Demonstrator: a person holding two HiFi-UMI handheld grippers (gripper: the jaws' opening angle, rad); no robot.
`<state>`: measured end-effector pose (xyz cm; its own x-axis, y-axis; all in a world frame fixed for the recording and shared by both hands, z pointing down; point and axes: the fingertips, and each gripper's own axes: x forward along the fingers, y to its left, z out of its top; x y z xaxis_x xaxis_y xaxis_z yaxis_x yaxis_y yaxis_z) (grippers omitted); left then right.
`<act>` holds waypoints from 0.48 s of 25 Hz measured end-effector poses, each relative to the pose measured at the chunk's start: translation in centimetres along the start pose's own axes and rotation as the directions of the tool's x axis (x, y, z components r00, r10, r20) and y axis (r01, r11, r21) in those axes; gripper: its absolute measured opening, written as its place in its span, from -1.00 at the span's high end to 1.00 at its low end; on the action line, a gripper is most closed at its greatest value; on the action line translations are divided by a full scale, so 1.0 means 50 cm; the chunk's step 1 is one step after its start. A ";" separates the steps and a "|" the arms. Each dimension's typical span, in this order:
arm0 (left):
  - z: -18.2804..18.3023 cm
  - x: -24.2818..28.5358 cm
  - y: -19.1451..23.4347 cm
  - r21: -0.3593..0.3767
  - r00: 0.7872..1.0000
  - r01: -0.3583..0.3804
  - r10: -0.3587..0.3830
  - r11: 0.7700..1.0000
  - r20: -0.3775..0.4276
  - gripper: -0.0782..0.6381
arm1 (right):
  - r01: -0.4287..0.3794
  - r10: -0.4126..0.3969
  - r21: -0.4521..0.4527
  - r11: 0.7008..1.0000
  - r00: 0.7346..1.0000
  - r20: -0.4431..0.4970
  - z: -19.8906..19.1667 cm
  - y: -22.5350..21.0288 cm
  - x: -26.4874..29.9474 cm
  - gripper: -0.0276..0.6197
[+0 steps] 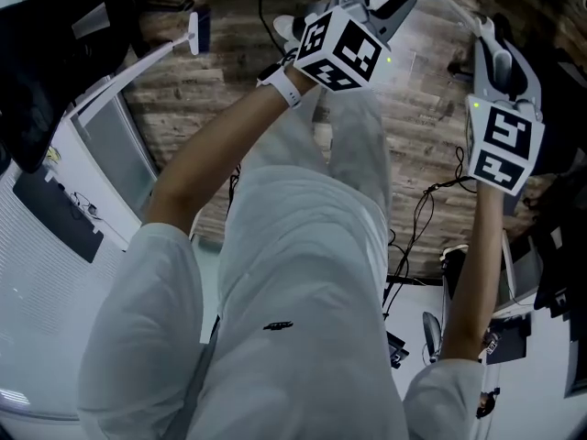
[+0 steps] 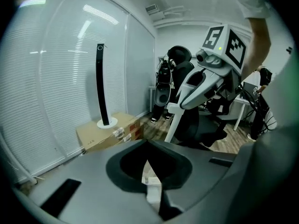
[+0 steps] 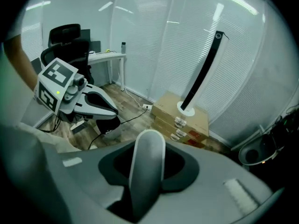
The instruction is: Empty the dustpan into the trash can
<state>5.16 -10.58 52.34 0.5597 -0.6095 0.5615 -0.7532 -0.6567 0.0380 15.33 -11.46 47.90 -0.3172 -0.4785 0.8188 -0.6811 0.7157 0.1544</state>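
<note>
The dustpan handle point(image 3: 145, 157), grey and rounded, stands clamped between the partly closed jaws of the right gripper point(image 3: 148, 171), probably for carrying; pan and trash can are in no view. The left gripper point(image 2: 147, 164) is fully closed on nothing discernible, seemingly idle.

a slim tower point(image 2: 101, 83) stands on cardboard boxes point(image 2: 100, 135) before the blinds point(image 2: 46, 78).

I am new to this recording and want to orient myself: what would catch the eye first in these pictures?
Two black-and-white marker cubes, left and right, held up over white clothing, dominate the head view. In both gripper views a tall black tower stands on cardboard boxes by the blinds. The right tongs grip a pale rounded handle.
</note>
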 end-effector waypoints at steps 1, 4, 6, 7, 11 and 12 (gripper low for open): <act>-0.003 -0.006 0.007 -0.010 1.000 -0.008 0.008 1.000 -0.004 0.76 | 0.005 -0.005 0.022 1.000 1.000 -0.010 -0.001 -0.007 0.004 0.55; -0.011 -0.029 0.025 -0.057 1.000 -0.029 0.029 0.998 -0.008 0.76 | 0.017 -0.014 0.085 0.996 0.999 -0.041 -0.009 -0.028 0.020 0.55; -0.012 -0.047 0.037 -0.086 0.999 -0.048 0.048 0.995 -0.009 0.76 | 0.019 -0.012 0.131 0.991 0.998 -0.060 -0.012 -0.041 0.033 0.55; -0.010 -0.058 0.042 -0.096 0.998 -0.057 0.057 0.994 -0.008 0.76 | 0.018 -0.007 0.155 0.988 0.998 -0.068 -0.012 -0.046 0.040 0.55; -0.003 -0.101 0.051 -0.126 0.996 -0.088 0.088 0.988 -0.003 0.76 | -0.007 0.025 0.220 0.975 0.997 -0.077 -0.008 -0.057 0.061 0.55; -0.003 -0.111 0.053 -0.136 0.995 -0.096 0.096 0.986 -0.003 0.76 | -0.018 0.036 0.227 0.974 0.997 -0.074 -0.003 -0.061 0.065 0.55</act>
<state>0.04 -8.88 49.43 0.4836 -0.6686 0.5650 -0.8434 -0.5286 0.0963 16.49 -15.14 50.18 -0.2919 -0.4139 0.8623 -0.8075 0.5898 0.0098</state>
